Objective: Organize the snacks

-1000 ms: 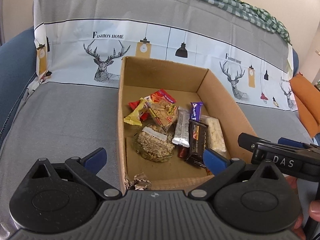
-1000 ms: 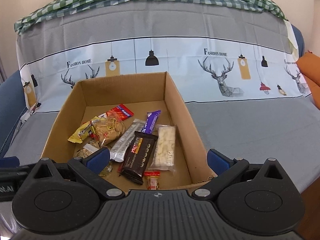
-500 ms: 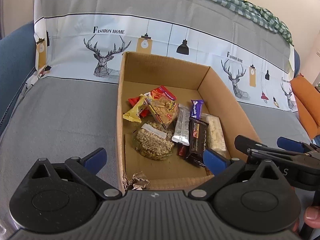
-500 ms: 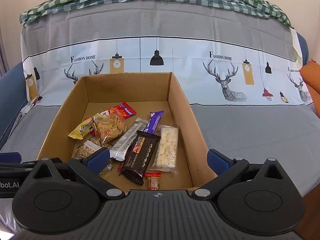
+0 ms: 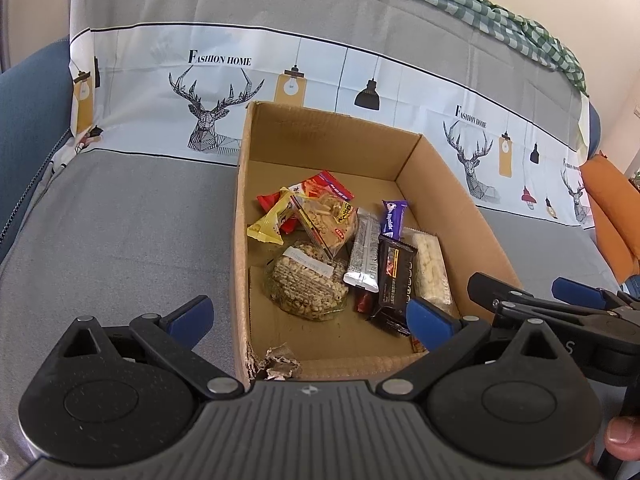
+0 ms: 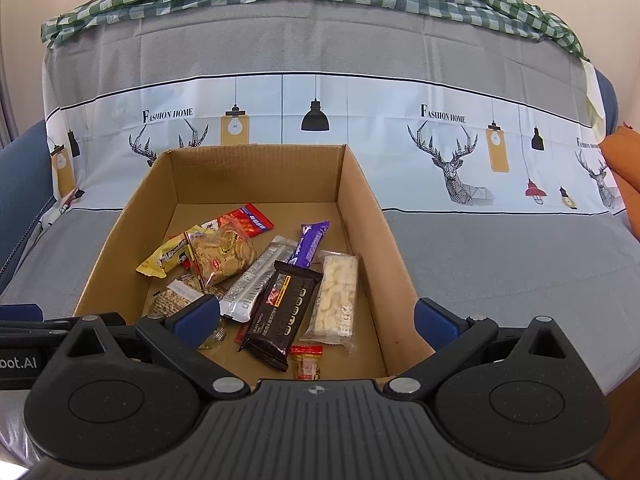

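Both tongs, left (image 5: 308, 312) and right (image 6: 316, 318), hang spread wide with nothing in them, just short of the cardboard box (image 6: 362, 216) on the sofa. The snacks are all inside: a black chocolate bar (image 6: 286, 312), silver bar (image 6: 256, 282), purple bar (image 6: 312, 242), white rice-cake pack (image 6: 338, 298), biscuit bag (image 6: 222, 256). Light, crinkly, slippery stuff I reckon; the bars are stiffer, so pinch mid-length. Bags crush easily, so grab an end seal.

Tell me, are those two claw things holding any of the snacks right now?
No. The left gripper and right gripper both stand open and empty; every snack lies loose in the cardboard box.
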{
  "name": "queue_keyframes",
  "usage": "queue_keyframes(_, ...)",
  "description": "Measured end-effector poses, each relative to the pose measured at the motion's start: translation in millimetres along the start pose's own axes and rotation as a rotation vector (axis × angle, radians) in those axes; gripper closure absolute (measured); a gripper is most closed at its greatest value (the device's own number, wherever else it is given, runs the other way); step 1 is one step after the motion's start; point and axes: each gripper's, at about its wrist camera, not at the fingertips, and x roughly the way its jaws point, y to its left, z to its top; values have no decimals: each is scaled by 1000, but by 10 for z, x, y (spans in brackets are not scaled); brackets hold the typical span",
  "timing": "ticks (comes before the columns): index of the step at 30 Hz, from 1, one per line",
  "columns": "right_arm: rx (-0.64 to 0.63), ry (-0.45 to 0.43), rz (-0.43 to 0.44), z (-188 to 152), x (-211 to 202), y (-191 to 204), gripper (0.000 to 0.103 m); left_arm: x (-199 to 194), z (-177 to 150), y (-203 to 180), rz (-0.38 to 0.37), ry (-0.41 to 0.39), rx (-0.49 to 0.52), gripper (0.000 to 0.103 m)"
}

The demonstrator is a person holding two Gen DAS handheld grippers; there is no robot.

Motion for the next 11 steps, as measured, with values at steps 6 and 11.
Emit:
queue_keyframes(6,5,0,1,-4,-1,12,1,-3,-7,5,-8,-4,-10,1)
queue_keyframes(11,7,3,2,-3,-4,40,1,-29,5,17,-17,-22,-16,1)
